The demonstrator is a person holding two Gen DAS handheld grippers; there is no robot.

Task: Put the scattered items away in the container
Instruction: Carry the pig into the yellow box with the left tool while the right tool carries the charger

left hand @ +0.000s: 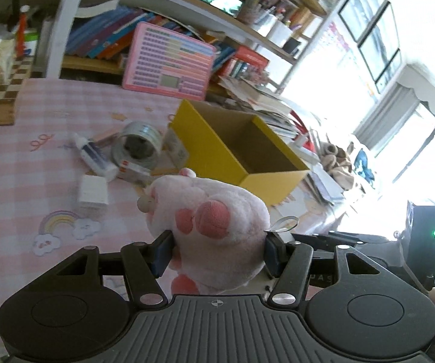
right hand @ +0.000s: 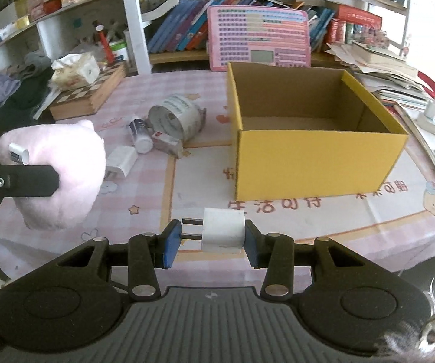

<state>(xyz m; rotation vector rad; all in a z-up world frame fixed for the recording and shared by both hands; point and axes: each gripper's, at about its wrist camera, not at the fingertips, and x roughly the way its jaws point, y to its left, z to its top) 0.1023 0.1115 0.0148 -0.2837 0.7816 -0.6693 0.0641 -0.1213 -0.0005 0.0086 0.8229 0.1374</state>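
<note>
Presently, we list what we carry and what remains.

Plush toy [left hand: 217, 230]: pink, soft and light, we judge; it gives under pressure, so we take it across the fat middle. It sits between the blue pads of the left gripper [left hand: 217, 252], raised off the tablecloth [left hand: 21, 163], short of the box.

Left gripper: half closed and pressing into the plush on both sides.

Charger plug [right hand: 224, 229]: white, hard, smooth-sided, likely slippery; the prongs point sideways toward one pad. Best held by its flat faces.

Right gripper [right hand: 213, 243]: partly closed on the plug, one pad on the body; the other meets the prong tips, as far as we can tell.

Yellow box [right hand: 317, 163]: open-topped, seemingly empty, ahead and to the right of the right gripper, well apart.

Still on the cloth: tape roll [right hand: 176, 118], small bottle [right hand: 141, 134], small carton [right hand: 169, 144], second white adapter [right hand: 122, 160], clustered left of the box.
</note>
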